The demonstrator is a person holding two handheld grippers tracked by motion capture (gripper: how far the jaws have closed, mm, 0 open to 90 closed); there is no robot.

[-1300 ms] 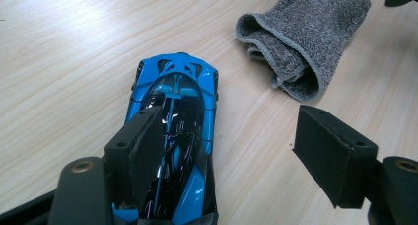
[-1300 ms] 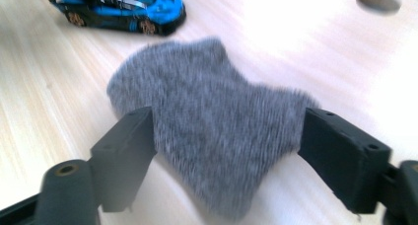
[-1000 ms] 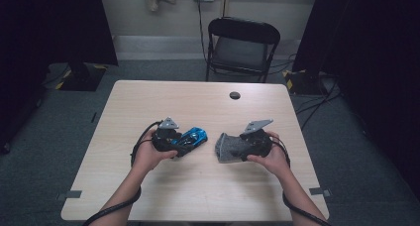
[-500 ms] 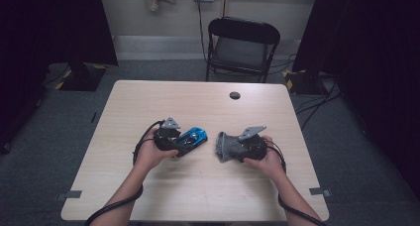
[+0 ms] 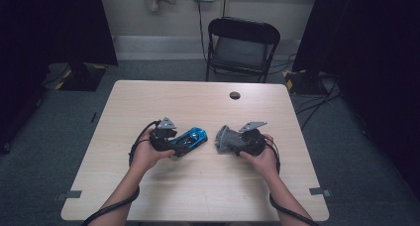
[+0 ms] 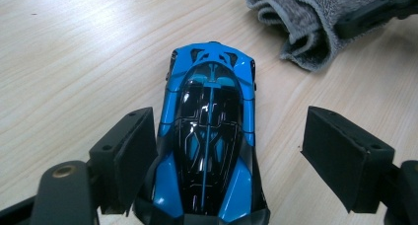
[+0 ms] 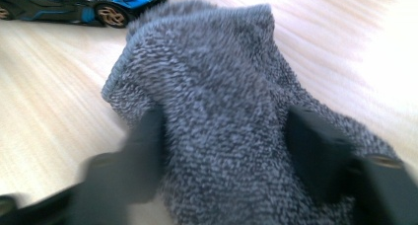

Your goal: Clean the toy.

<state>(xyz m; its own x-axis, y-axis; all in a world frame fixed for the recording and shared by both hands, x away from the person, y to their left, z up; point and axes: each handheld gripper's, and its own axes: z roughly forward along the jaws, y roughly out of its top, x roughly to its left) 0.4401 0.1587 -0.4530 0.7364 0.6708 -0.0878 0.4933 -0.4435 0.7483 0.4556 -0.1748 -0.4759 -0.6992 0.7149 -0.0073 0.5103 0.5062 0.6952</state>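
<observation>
The table [image 5: 148,196] carries two things near its middle: a blue toy car [image 5: 190,138] on the left and a bunched grey cloth [image 5: 227,139] just to its right, with a narrow strip of bare wood between them. Far back on the table sits a small dark disc [image 5: 235,95], well apart from the work.

The step in hand looks like getting ready to wipe the car. The cloth is gathered in the right gripper [image 7: 224,156], and the car sits between the jaws of the left gripper [image 6: 226,161], not yet clamped. Those left jaws stand wide apart: one pad lies close against the car's side, while the other is clear of it with wood showing between. The right jaws have the cloth between them and have just been opening a little; the pads seem to sink into the pile on both sides, though that view is blurred.

Next, I judge, the left jaws must close on the car's flanks to steady it, and then the cloth must come left across the gap onto the bodywork.

Both forearms come in from the near edge, and the hands rest low on the table with the grippers pointing inward at each other.
</observation>
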